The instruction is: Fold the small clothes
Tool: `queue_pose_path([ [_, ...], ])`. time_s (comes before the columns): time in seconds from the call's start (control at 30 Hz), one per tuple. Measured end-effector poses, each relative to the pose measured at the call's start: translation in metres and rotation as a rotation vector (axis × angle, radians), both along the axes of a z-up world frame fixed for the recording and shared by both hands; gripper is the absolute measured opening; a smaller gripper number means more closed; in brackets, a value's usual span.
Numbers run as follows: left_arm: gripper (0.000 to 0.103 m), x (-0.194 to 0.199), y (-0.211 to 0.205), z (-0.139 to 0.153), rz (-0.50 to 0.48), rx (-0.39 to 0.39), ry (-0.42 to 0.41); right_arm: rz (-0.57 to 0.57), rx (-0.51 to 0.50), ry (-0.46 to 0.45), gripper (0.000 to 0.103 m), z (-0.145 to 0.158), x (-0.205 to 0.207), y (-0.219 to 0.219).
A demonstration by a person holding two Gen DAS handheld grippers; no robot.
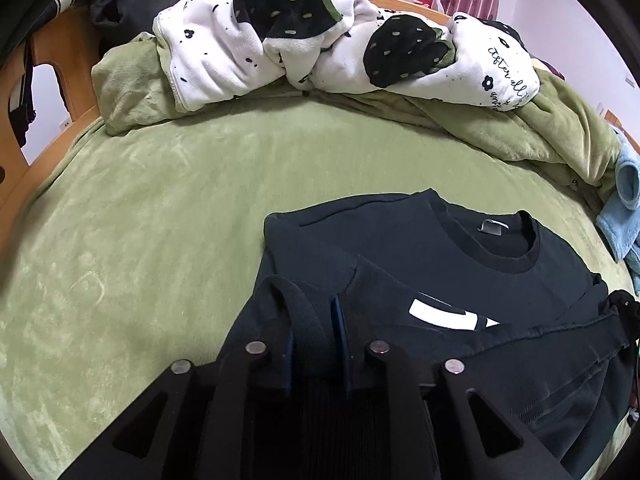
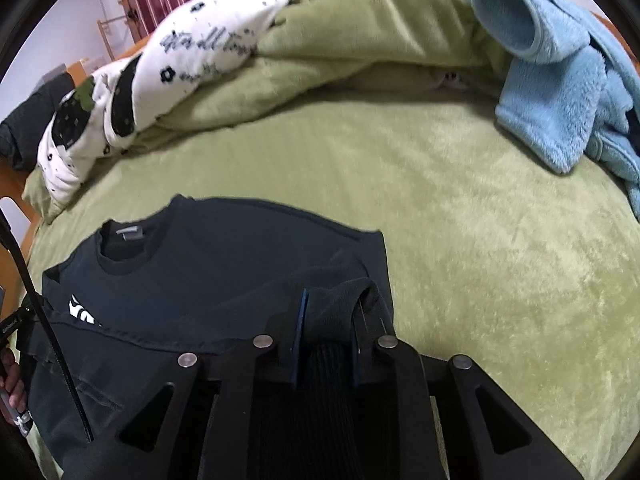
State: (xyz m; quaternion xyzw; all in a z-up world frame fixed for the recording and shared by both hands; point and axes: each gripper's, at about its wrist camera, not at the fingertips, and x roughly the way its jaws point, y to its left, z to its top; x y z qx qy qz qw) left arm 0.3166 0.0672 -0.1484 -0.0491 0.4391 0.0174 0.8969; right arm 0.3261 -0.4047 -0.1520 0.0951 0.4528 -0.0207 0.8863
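A dark navy sweatshirt (image 1: 420,248) with a white print lies on the green bed cover, neck opening away from me. It also shows in the right wrist view (image 2: 224,256). My left gripper (image 1: 314,328) is shut on the sweatshirt's ribbed hem at its left corner, and the hem is lifted over the body. My right gripper (image 2: 330,320) is shut on the ribbed hem at the right corner, also lifted. The lower part of the sweatshirt hangs between both grippers and hides part of the print.
A white and black patterned blanket (image 1: 320,36) and a bunched green blanket (image 1: 560,128) lie at the far side of the bed. A light blue fleece garment (image 2: 560,80) lies at the right. A wooden bed frame (image 1: 48,56) stands at the left.
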Motion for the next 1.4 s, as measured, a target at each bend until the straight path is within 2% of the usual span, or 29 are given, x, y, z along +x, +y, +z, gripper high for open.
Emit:
queue_pose_path([
  [0.07,0.039,-0.004,-0.001,0.003,0.004,-0.004,0.004,0.007,-0.001,-0.008,0.025,0.007,-0.005,0.002],
  [0.13,0.05,-0.01,-0.003,0.008,0.001,-0.02,-0.016,0.026,-0.007,-0.039,0.036,0.019,-0.013,0.005],
  [0.2,0.055,-0.017,-0.007,0.014,-0.006,-0.023,-0.042,0.052,-0.019,-0.1,0.046,0.037,-0.03,0.01],
  [0.23,0.056,-0.02,-0.01,0.016,-0.011,-0.018,-0.048,0.059,-0.024,-0.126,0.047,0.043,-0.038,0.011],
  [0.43,0.057,-0.052,-0.016,0.02,-0.016,-0.013,-0.069,0.099,0.019,-0.196,0.047,0.062,-0.072,0.023],
  [0.5,0.057,-0.067,-0.014,0.019,-0.017,-0.032,-0.067,0.114,0.016,-0.181,0.04,0.059,-0.08,0.032],
  [0.53,0.057,-0.074,-0.014,0.019,-0.018,-0.036,-0.068,0.126,0.017,-0.176,0.031,0.057,-0.086,0.037],
  [0.6,0.057,-0.087,-0.013,0.018,-0.023,-0.025,-0.067,0.155,0.018,-0.163,0.025,0.052,-0.097,0.046],
  [0.73,0.057,-0.108,-0.012,0.016,-0.041,-0.028,-0.07,0.19,0.016,-0.135,0.023,0.041,-0.114,0.062],
  [0.9,0.057,-0.13,-0.009,0.006,-0.055,0.011,-0.049,0.213,-0.017,-0.074,0.023,0.022,-0.119,0.076],
  [1.13,0.058,-0.121,-0.006,-0.005,-0.06,-0.005,-0.016,0.169,-0.041,0.003,0.023,-0.002,-0.107,0.073],
  [1.4,0.062,-0.09,-0.028,-0.027,-0.102,0.082,0.039,0.128,-0.074,0.082,0.022,-0.027,-0.079,0.065],
])
